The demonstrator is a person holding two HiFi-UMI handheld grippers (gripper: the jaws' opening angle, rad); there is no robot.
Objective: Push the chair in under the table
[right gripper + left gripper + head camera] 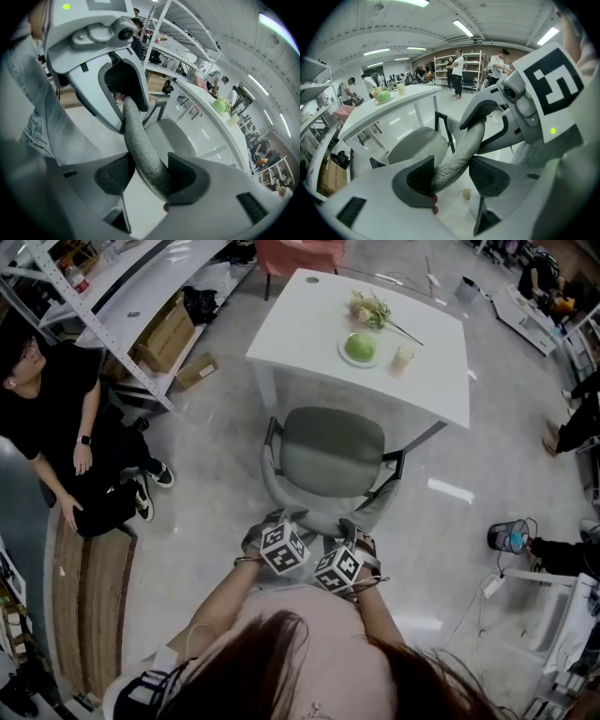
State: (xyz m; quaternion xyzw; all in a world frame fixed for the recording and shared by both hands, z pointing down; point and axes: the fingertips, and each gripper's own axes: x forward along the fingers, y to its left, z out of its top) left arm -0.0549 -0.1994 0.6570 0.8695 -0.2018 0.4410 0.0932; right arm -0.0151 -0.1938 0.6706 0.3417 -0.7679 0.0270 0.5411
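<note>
The left gripper (pixel 450 172) is shut tight on the rounded grey fabric top rim (pixel 461 147) of the backrest, with the rim squeezed between both dark pads. Same deal on the right gripper (pixel 147 174): its jaws are clamped on that rim a bit further along, so the two are set side by side, nearly touching. In the head view the grey padded office chair (pixel 333 451) with black armrests is seen right in front of the person. Its seat is turned toward the white rectangular table (pixel 309 329) but is parked out on the shiny grey floor (pixel 216 456), front edge about level with the table's near edge, not tucked under yet. On the table a round green thing on a white plate (pixel 360 348), a small pale cup (pixel 403 358) and a flower sprig (pixel 373 309) are grouped close together. A person in black (pixel 56 418) is seated off to the left, well apart from the chair
</note>
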